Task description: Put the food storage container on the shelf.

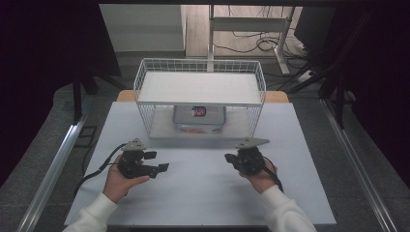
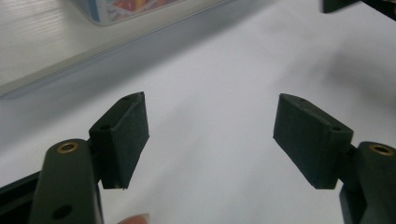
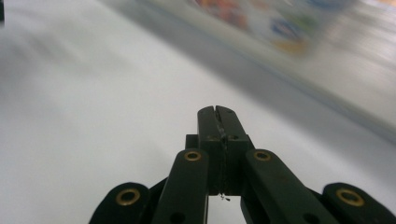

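Clear box (image 1: pixel 199 118) sits centre frame on the wire rack's (image 1: pixel 145 79) lower shelf, long axis left-right, roughly equidistant above both tongs — left tongs (image 1: pixel 157 162) wide, right tongs (image 1: pixel 231 158) closed empty.

white table (image 1: pixel 203 193), wire shelf rack (image 1: pixel 200 96) standing at its far edge

A white bench (image 1: pixel 203 193) carries a white wire rack (image 1: pixel 199 94) with two levels, set toward its far edge. The upper shelf (image 1: pixel 198 88) of the rack is bare. On the lower level sits a clear box (image 1: pixel 199 119) with a red and dark label on its lid and colourful contents. Beyond the bench stand a white frame (image 1: pixel 251 29) and loose cables (image 1: pixel 263 44) on a wood floor. A metal rail (image 1: pixel 53 166) runs along each side of the bench over grey floor.
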